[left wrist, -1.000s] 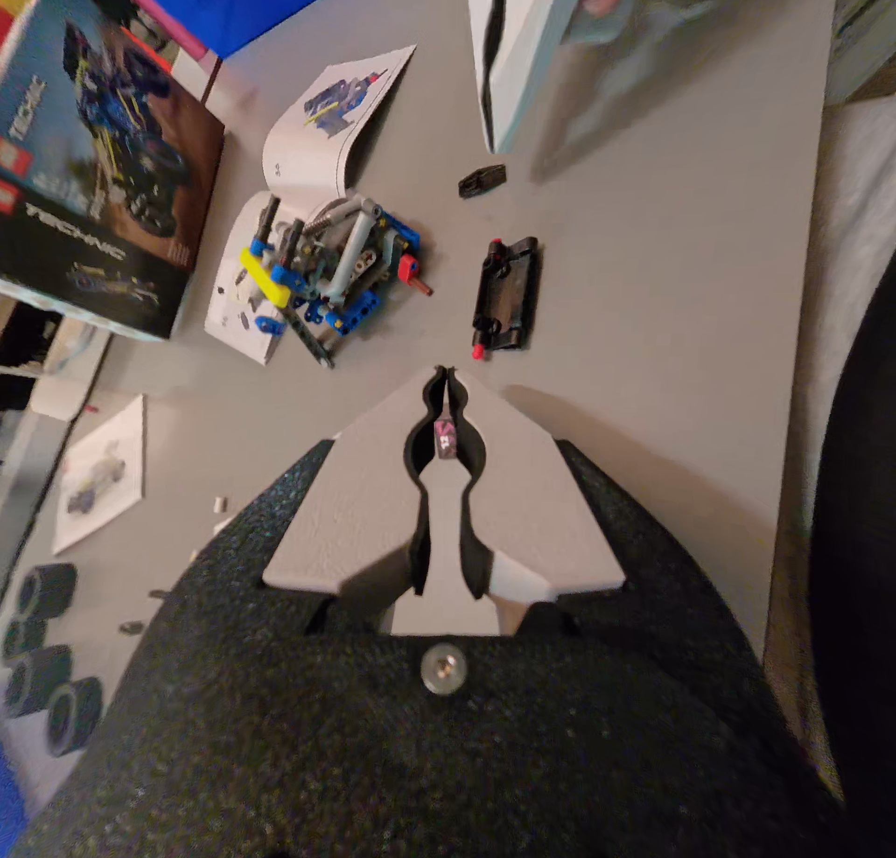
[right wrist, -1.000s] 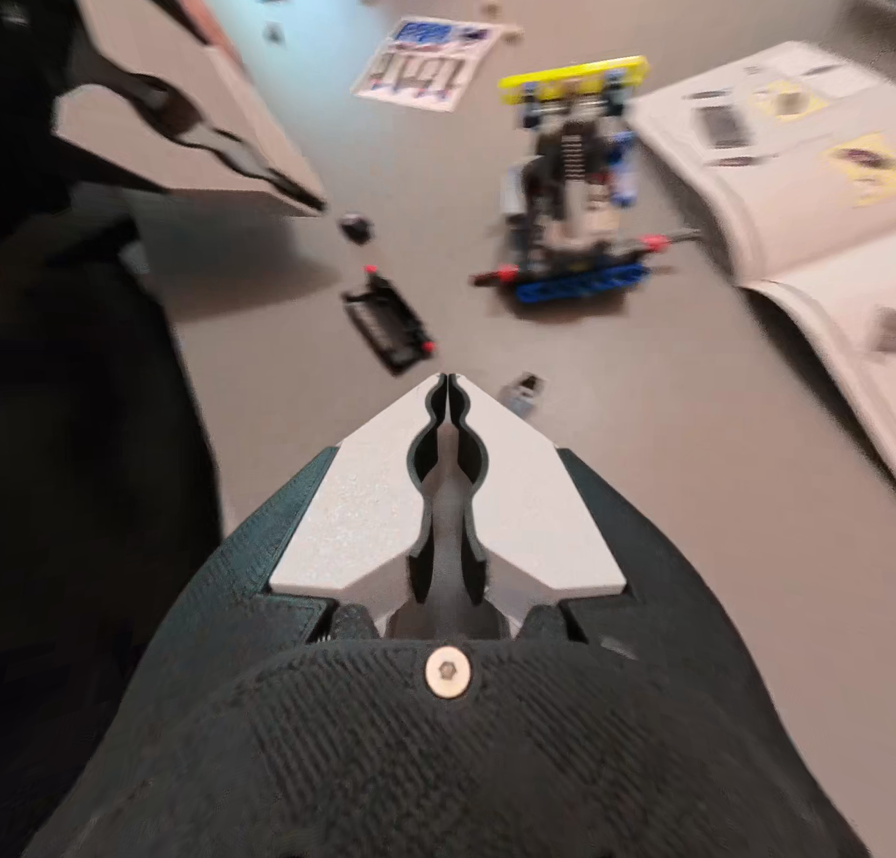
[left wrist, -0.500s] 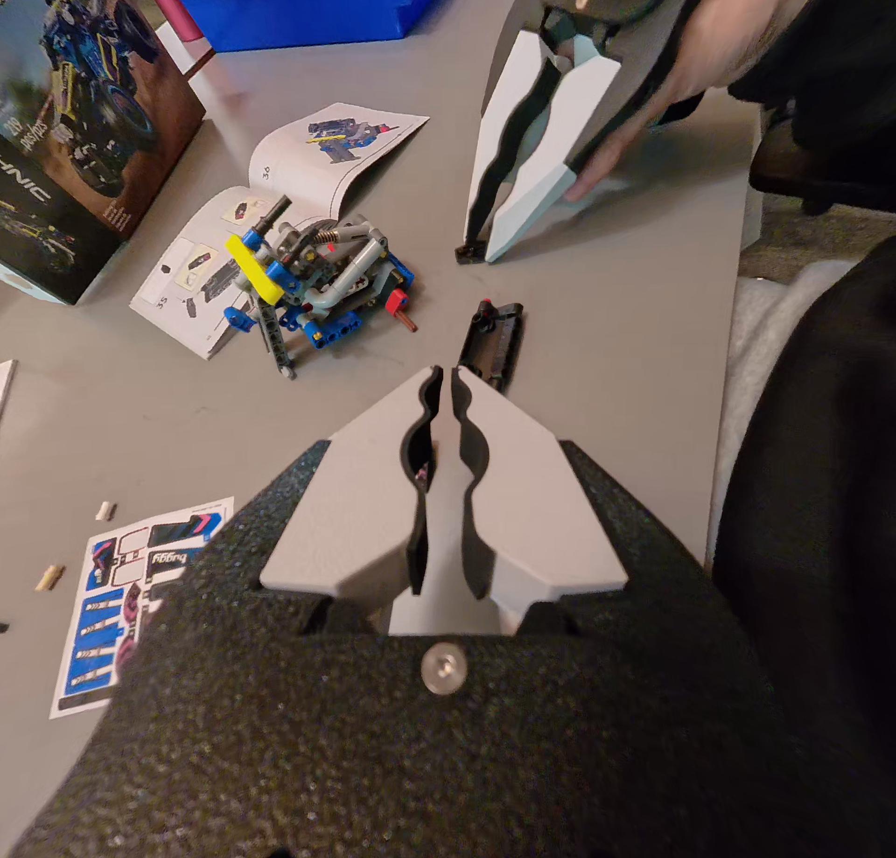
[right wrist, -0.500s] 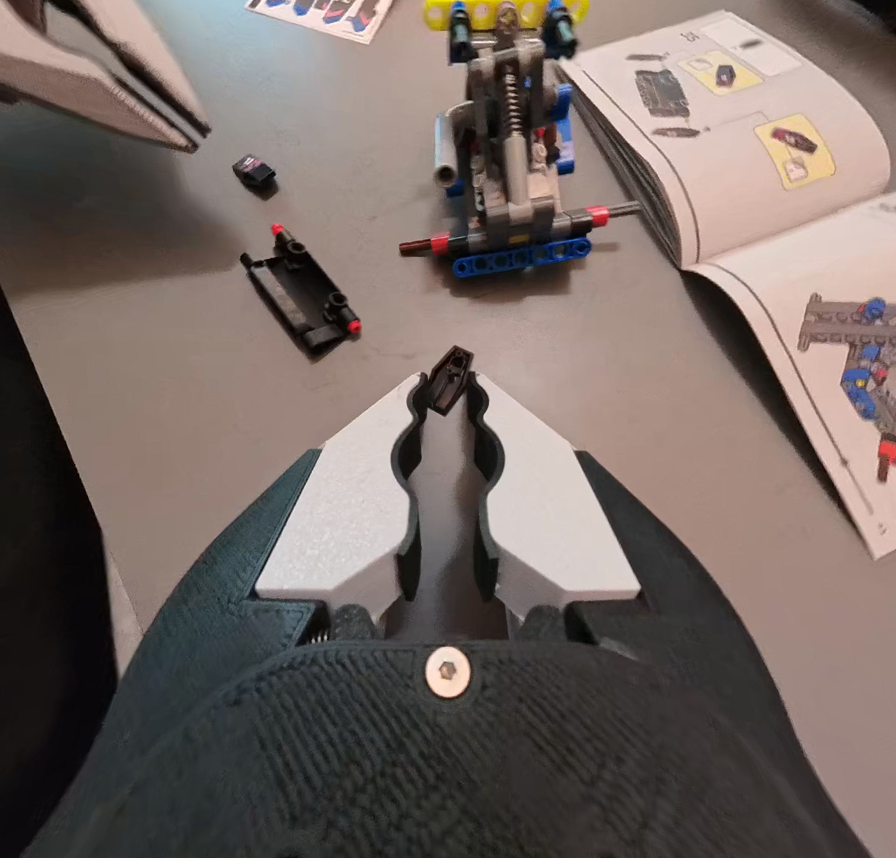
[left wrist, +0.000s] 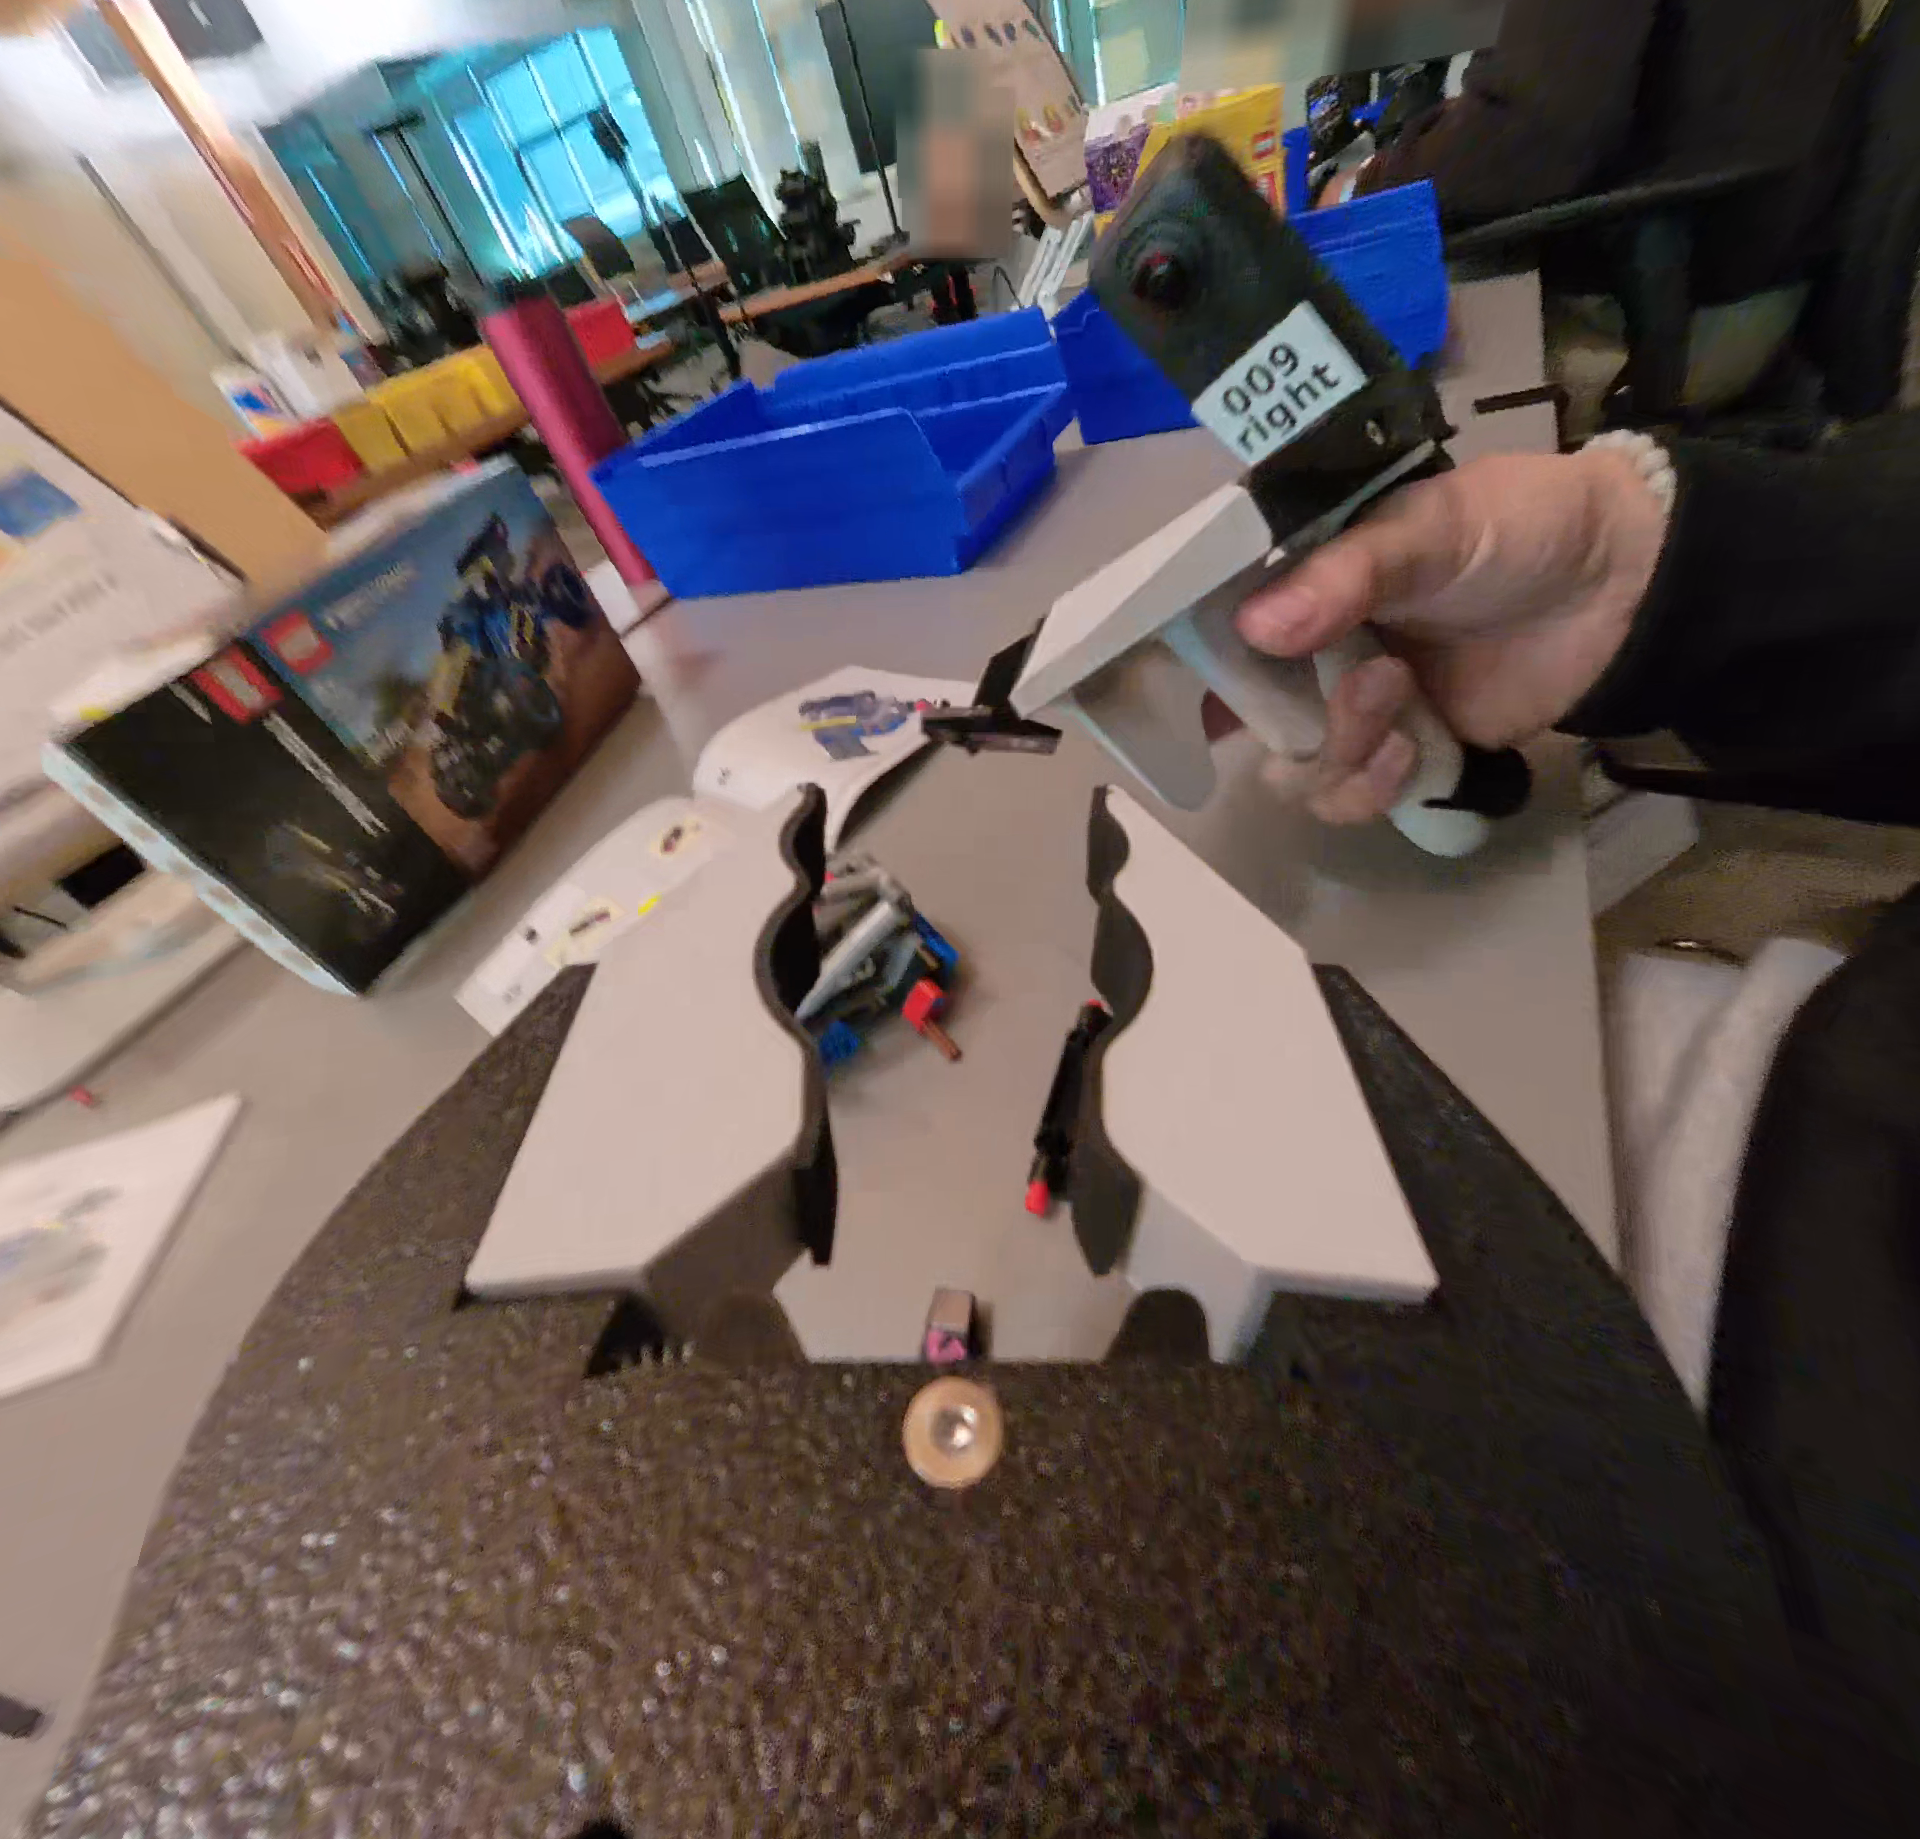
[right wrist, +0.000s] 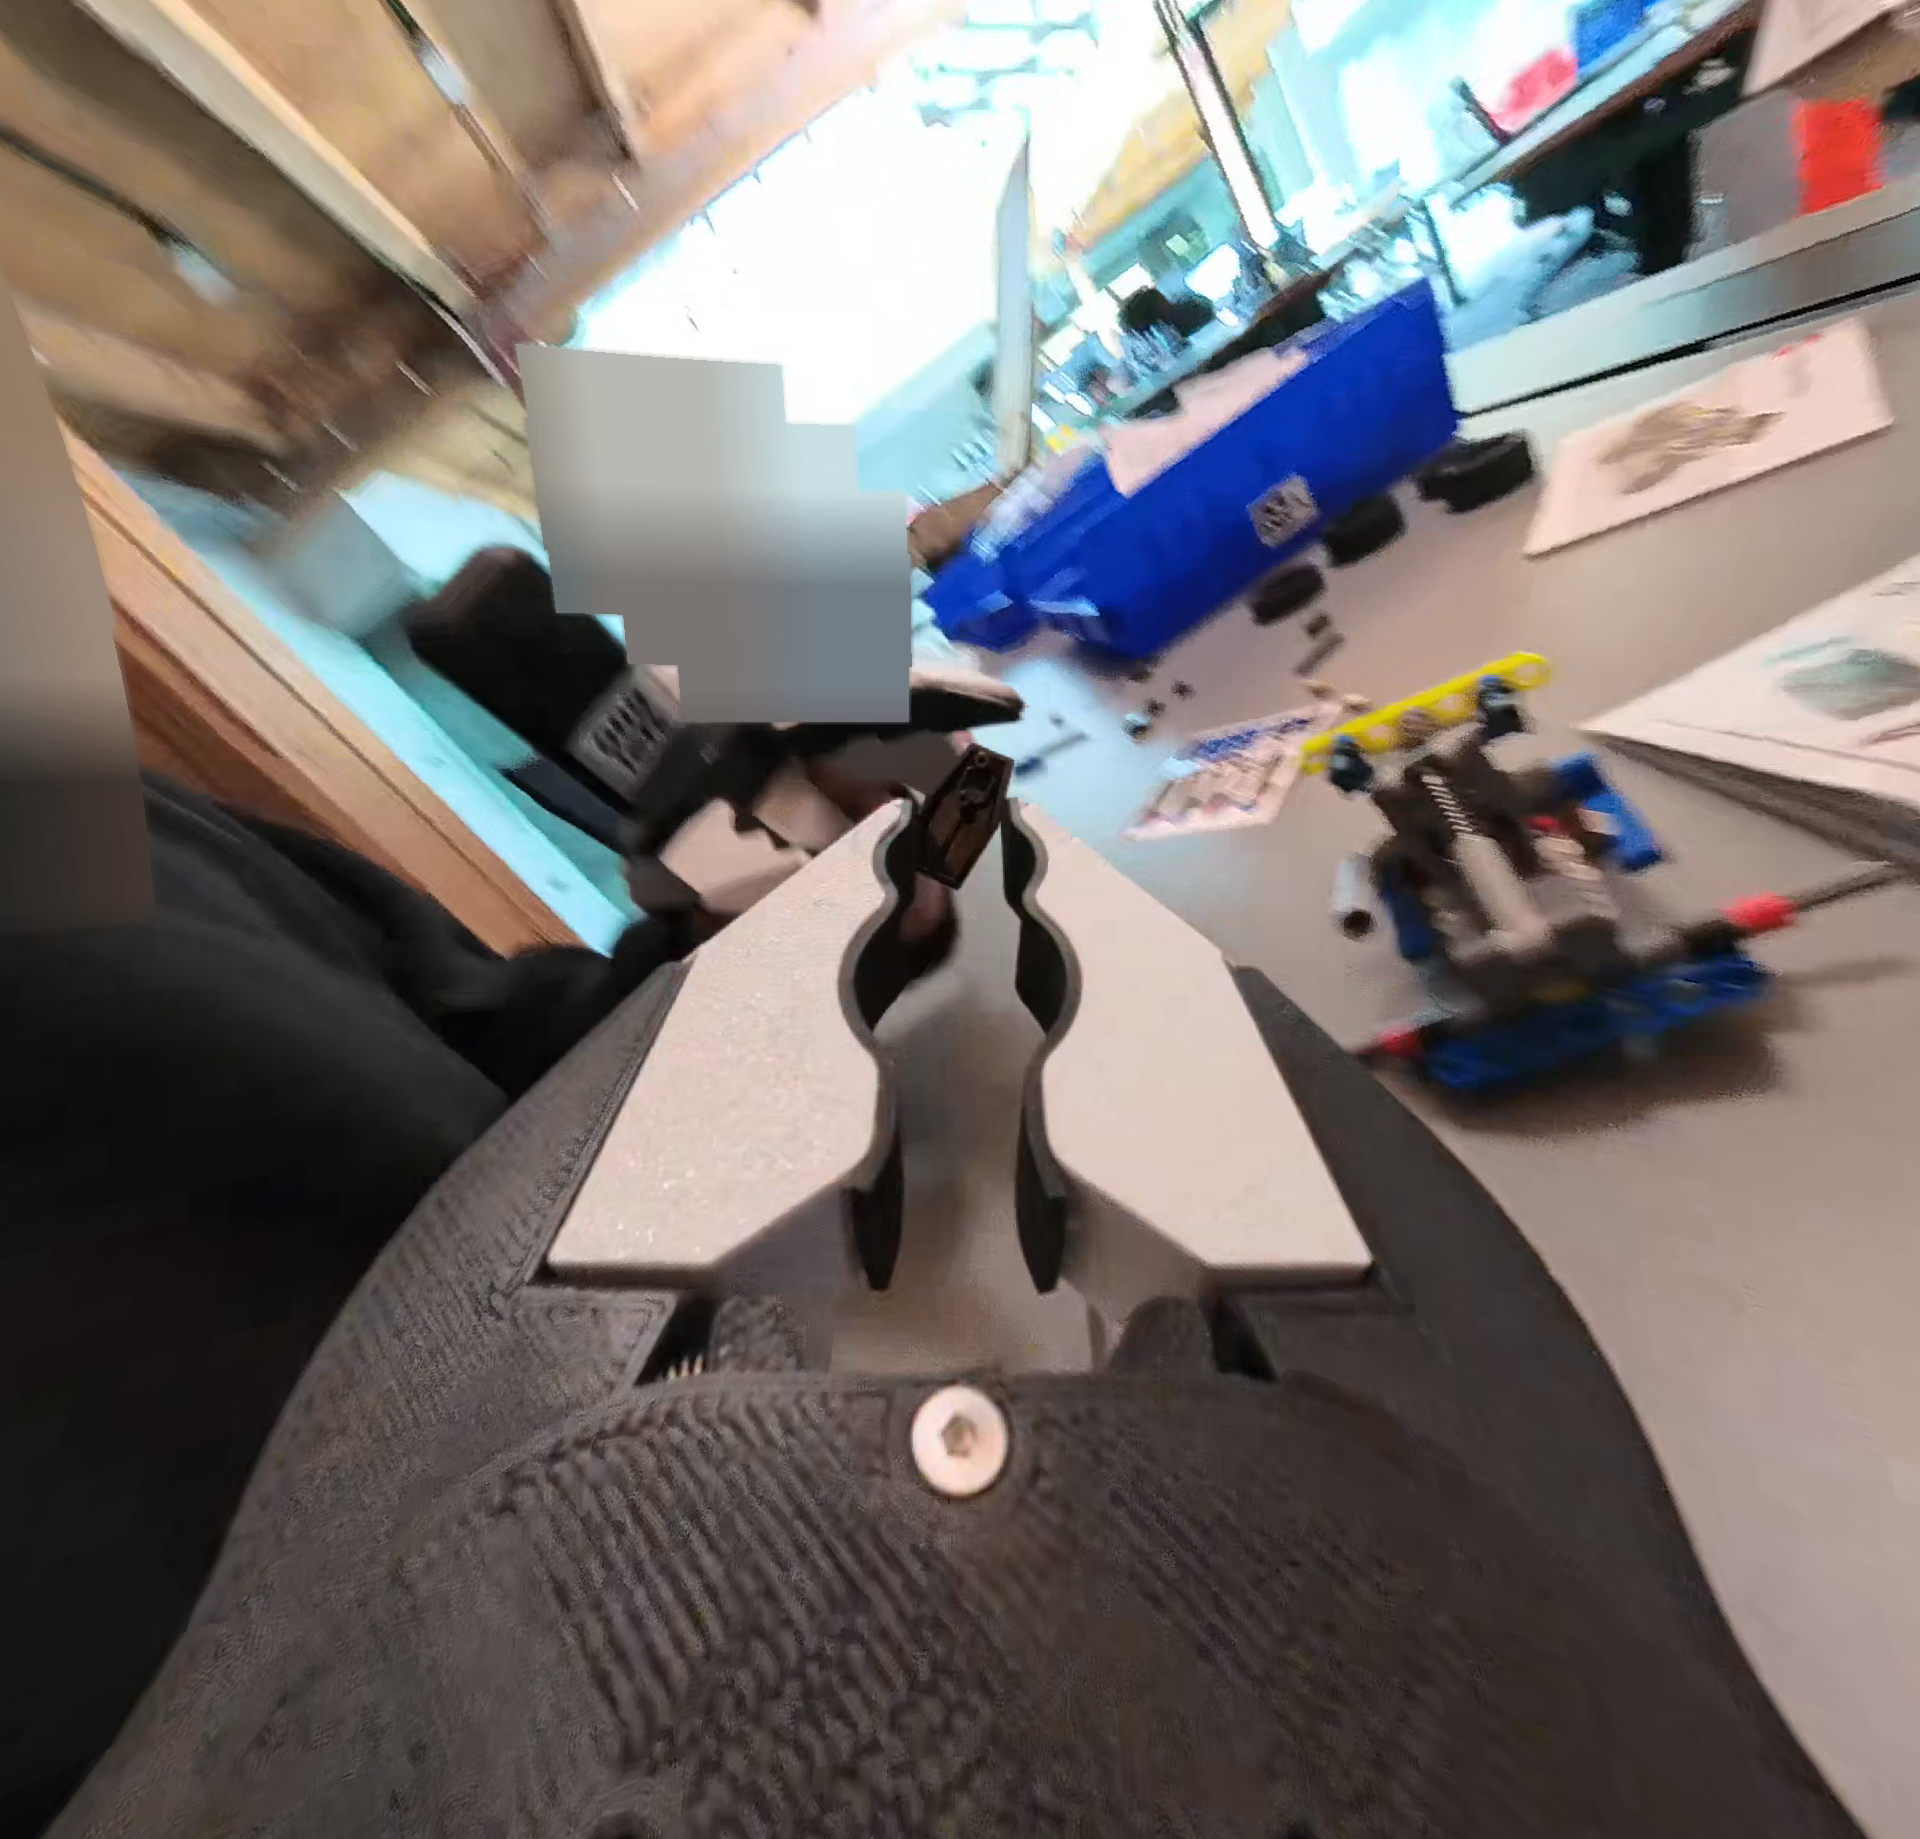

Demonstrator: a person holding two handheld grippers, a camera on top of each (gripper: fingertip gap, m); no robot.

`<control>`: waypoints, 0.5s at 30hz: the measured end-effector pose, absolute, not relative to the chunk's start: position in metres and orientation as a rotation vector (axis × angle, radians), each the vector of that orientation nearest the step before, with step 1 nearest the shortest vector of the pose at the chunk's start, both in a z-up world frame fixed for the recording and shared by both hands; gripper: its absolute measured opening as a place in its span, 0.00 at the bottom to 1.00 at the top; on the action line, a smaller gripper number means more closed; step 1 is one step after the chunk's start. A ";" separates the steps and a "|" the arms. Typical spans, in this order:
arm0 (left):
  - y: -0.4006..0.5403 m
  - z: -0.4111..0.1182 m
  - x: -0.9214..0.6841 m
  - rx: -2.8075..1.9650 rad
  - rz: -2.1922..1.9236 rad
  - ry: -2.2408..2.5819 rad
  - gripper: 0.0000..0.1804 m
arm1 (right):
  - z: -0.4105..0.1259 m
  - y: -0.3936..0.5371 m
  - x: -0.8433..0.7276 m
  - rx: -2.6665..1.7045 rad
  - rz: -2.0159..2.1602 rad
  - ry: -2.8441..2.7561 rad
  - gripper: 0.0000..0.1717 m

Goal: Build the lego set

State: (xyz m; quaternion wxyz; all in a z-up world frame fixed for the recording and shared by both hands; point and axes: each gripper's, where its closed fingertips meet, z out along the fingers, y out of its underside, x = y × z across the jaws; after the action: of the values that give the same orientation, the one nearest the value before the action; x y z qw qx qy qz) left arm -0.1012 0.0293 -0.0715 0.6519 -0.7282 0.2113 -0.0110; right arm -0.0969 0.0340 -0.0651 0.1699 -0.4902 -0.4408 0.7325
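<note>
Showing the left wrist view: the left gripper point(left wrist: 951, 833) stands wide and empty above the grey table point(left wrist: 1403, 885), over a partly built brick model point(left wrist: 878, 968) and a black hinged piece point(left wrist: 1062, 1093). The right gripper point(left wrist: 1023, 714) pinches a small black plastic part point(left wrist: 985, 733).

Right wrist view: narrow fingertips point(right wrist: 883, 844) press that part point(right wrist: 964, 823); it looks rigid, light and smooth, likely slippery, and is best held across its flat faces.
</note>
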 end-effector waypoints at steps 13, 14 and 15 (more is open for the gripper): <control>0.027 -0.041 -0.084 -1.546 0.075 0.587 0.17 | -0.032 0.008 -0.093 -1.278 2.722 -0.942 0.07; 0.026 -0.040 -0.084 -1.549 0.075 0.586 0.16 | -0.031 0.009 -0.093 -1.272 2.750 -0.920 0.07; 0.026 -0.039 -0.084 -1.552 0.073 0.592 0.16 | -0.030 0.008 -0.092 -1.267 2.772 -0.913 0.07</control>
State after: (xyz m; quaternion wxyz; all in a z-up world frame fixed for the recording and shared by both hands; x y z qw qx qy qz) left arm -0.0837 0.0257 -0.0391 0.6739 -0.6896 0.2631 0.0326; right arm -0.0921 0.0084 -0.0303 -0.0199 -0.3982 -0.2870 0.8710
